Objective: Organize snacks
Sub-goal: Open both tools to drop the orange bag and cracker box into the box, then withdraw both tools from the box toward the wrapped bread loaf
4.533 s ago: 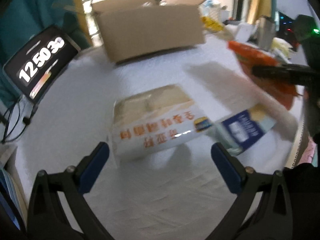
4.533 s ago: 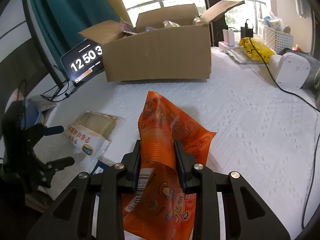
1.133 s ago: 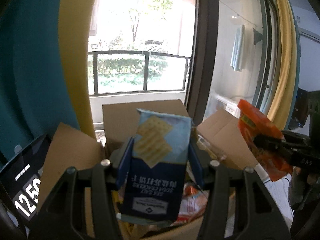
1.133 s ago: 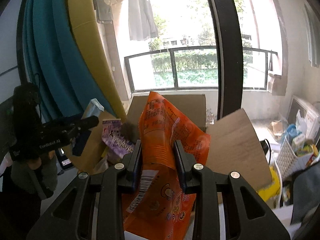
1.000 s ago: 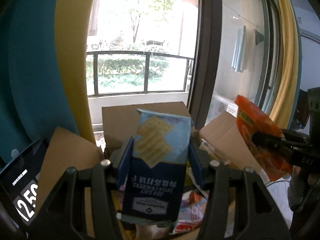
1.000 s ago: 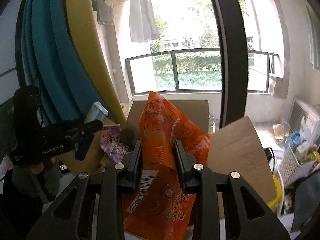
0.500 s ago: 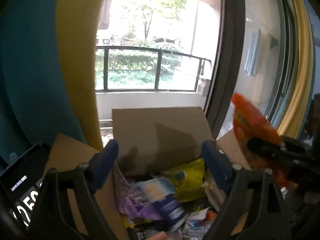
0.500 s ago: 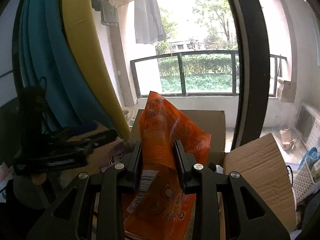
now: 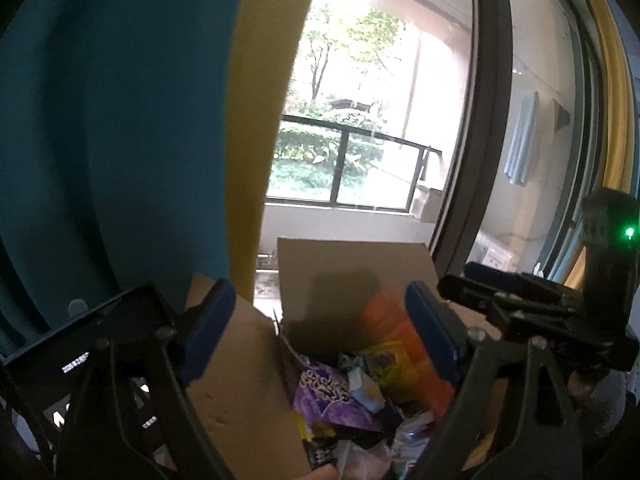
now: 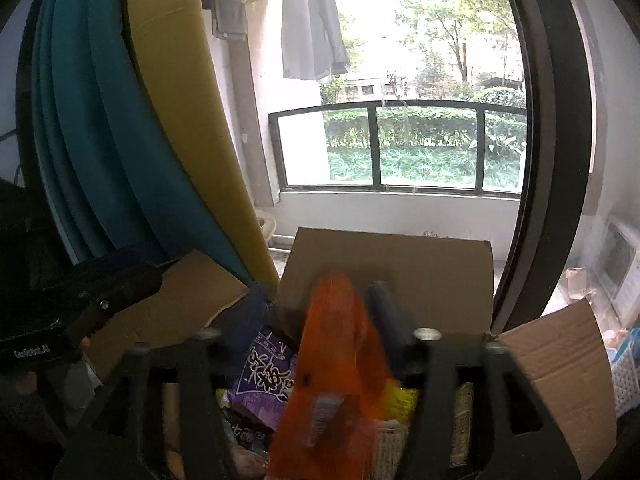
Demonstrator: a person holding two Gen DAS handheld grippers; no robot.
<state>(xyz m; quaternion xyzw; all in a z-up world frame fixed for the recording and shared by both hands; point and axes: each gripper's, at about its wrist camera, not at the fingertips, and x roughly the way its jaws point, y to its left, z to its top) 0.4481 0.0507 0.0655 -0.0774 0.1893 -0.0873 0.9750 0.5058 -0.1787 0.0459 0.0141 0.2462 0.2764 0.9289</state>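
The right gripper is opening its jaws, and the blurred orange snack bag between them is no longer pressed; it sits at lower centre of the frame, over the open cardboard box. I think a good release keeps the bag above the opening, clear of the flaps. The left gripper stands wide and empty over the same box. White characters on the purple packet are not readable; "GenRobot.AI" shows on the left gripper's body, lower left.

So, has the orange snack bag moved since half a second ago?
Yes. In the right wrist view the orange snack bag has slipped down between the opening right gripper, towards the cardboard box.
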